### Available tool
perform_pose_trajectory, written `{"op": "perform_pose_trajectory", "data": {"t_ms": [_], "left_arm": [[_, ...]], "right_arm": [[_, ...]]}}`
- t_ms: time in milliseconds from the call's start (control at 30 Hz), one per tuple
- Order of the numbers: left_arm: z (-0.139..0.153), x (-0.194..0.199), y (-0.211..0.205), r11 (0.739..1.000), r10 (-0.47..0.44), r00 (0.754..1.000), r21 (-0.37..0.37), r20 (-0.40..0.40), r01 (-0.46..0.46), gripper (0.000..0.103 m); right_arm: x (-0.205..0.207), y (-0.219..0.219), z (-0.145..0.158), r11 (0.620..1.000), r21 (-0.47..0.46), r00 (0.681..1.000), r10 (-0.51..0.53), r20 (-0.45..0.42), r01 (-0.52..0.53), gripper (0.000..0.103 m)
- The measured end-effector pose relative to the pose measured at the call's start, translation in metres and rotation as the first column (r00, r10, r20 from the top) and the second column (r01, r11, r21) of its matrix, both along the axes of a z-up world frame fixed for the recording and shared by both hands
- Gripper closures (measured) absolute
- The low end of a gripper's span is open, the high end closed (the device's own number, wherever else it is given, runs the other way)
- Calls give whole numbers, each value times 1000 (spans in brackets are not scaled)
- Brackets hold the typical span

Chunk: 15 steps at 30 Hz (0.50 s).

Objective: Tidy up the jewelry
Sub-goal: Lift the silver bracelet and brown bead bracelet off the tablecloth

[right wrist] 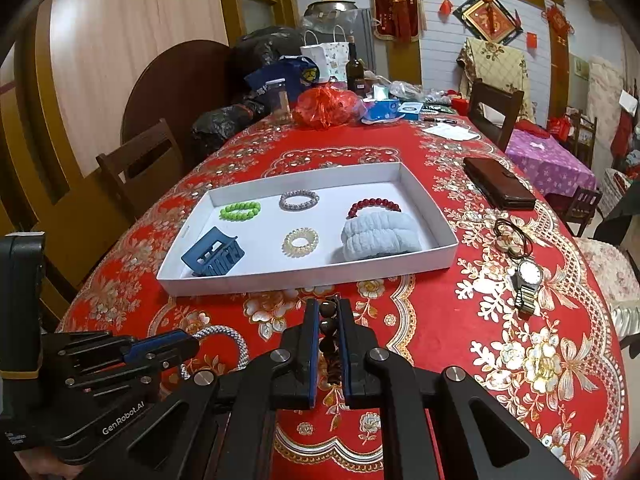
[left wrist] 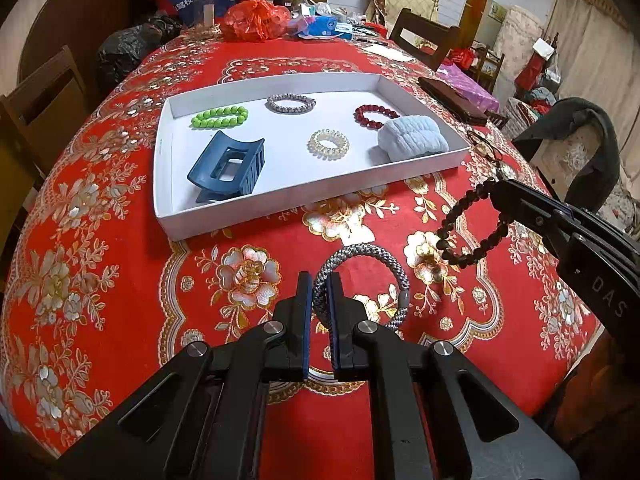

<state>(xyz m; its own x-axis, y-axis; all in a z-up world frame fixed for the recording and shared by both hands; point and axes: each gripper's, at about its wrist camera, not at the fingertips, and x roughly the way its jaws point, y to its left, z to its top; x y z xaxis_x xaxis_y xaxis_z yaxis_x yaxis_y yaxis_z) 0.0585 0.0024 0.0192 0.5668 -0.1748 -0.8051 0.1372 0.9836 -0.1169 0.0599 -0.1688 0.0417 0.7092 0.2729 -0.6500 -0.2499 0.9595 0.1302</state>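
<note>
- Your left gripper (left wrist: 320, 280) is clamped on the near-left arc of a grey braided hair tie (left wrist: 362, 284); the rest of the loop lies over the red floral tabletop (left wrist: 120, 280).
- Your right gripper (right wrist: 329, 312) is closed on a dark bead bracelet (right wrist: 326, 320). In the left wrist view the bracelet (left wrist: 468, 232) hangs as an open loop from the fingertips, clear of the cloth.
- The white tray (right wrist: 304, 282) sits on the tabletop just beyond both grippers, apart from them.
- Tray contents, left to right in the far row: green bead bracelet (left wrist: 219, 116), silver braided bracelet (left wrist: 291, 103), dark red bead bracelet (left wrist: 374, 116).
- Tray contents, near row: blue claw clip (left wrist: 228, 170), clear coil hair tie (left wrist: 329, 142), pale blue scrunchie (left wrist: 412, 140). The scrunchie touches the dark red bracelet.
- Outside the tray, to its right: a wristwatch (right wrist: 528, 280) with a metal band, and just beyond it a cluster of thin dark rings (right wrist: 512, 234); what these are cannot be told.
- A brown wallet (right wrist: 498, 188) lies further back on the right.
</note>
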Motion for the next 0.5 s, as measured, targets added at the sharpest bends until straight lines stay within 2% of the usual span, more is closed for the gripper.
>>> {"op": "perform_pose_trajectory", "data": {"t_ms": [333, 500], "left_arm": [[8, 4, -2, 1000, -3, 1000, 7, 17, 3, 97], [14, 10, -1, 1000, -8, 1000, 3, 24, 8, 97]], "right_arm": [[1, -2, 1, 1000, -5, 1000, -8, -1, 8, 95], [9, -6, 8, 999, 45, 1000, 17, -13, -17, 95]]}}
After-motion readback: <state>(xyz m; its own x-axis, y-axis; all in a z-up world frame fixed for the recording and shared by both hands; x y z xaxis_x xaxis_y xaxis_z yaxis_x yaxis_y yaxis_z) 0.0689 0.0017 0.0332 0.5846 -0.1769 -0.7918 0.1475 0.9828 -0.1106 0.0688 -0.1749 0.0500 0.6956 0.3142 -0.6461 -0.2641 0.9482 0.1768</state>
